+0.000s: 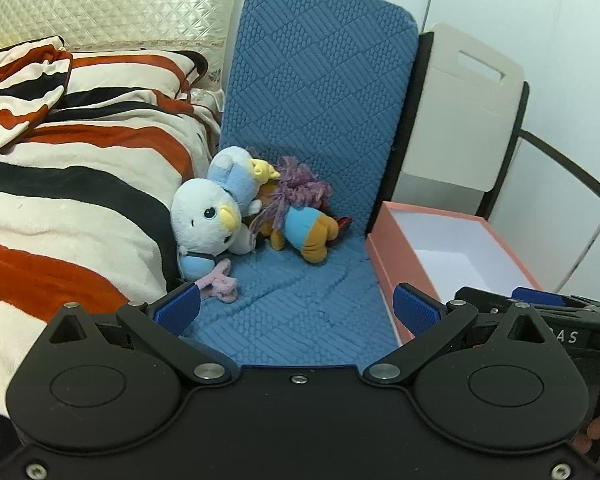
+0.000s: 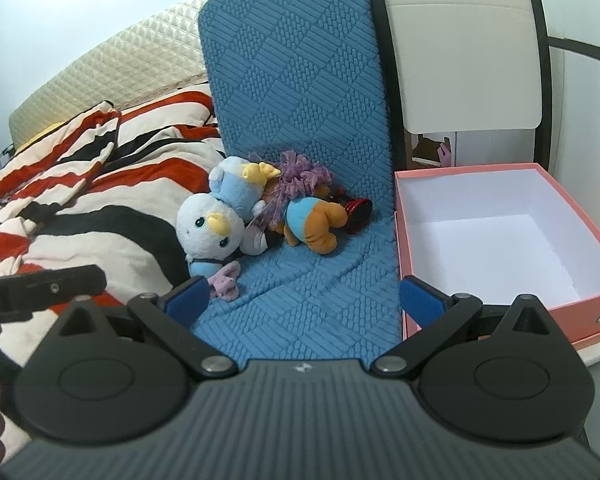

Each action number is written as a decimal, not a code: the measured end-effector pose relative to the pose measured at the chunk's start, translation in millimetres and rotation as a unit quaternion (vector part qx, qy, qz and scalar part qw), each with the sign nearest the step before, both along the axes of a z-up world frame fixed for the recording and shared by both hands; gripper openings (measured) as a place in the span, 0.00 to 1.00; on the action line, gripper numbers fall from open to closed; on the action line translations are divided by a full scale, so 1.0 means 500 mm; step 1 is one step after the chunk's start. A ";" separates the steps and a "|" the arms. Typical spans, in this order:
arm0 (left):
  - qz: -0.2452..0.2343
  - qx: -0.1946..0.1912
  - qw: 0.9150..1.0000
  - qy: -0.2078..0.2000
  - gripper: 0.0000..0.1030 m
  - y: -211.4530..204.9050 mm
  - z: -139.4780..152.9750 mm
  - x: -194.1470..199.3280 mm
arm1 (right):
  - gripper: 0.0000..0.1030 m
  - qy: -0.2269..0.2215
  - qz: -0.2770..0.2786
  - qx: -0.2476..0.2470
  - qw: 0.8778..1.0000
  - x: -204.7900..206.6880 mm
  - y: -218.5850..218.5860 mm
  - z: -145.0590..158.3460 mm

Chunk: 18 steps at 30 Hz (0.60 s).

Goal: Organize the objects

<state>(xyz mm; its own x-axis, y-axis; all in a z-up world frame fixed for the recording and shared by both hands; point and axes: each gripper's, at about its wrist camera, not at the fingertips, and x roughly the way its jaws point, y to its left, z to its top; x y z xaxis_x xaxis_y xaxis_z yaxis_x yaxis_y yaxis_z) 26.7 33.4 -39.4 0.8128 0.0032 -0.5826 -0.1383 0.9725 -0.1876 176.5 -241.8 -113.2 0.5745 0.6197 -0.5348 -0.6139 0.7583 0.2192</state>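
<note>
Nearest the cameras, the left gripper (image 1: 296,312) hovers with its blue pads spread wide and nothing between them, low over the blue mat (image 1: 300,320); the right gripper (image 2: 305,300) is likewise spread and empty, just beside it, over the same mat. Each shows at the edge of the other's view. To the right, touching the mat's edge, sits a pink box (image 2: 572,308), open at the top, its white inside bare. Beyond the pads, near the mat's fold, the toys lie in one heap: a pale blue bird (image 1: 204,216) with a yellow beak, lying against the striped blanket (image 1: 72,200); a second blue plush (image 1: 236,176) on top of it; a purple frilly toy (image 1: 300,184); and an orange bear (image 1: 312,232) in a blue shirt, all touching. A small red-and-black thing (image 2: 358,208) peeks out behind the bear. Farther back the mat rises upright against a beige panel (image 2: 460,60), with a quilted headboard (image 1: 112,4) at far left.
</note>
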 end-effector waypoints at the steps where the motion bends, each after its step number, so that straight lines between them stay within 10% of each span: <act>1: 0.002 0.000 1.000 0.001 1.00 0.004 -0.004 0.008 | 1.00 0.001 -0.001 0.001 1.000 0.007 0.004 -0.004; 18: 0.022 0.023 0.999 0.008 1.00 0.058 -0.046 0.095 | 1.00 -0.026 0.016 0.021 0.999 0.107 0.091 -0.042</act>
<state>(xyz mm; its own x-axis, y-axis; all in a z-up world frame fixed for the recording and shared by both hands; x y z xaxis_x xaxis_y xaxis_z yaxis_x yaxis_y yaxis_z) 74.3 62.6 -62.7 0.8014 0.0655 -0.5946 -0.1834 0.9730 -0.1401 229.8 -196.5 -134.3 0.5805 0.6592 -0.4781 -0.6495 0.7289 0.2165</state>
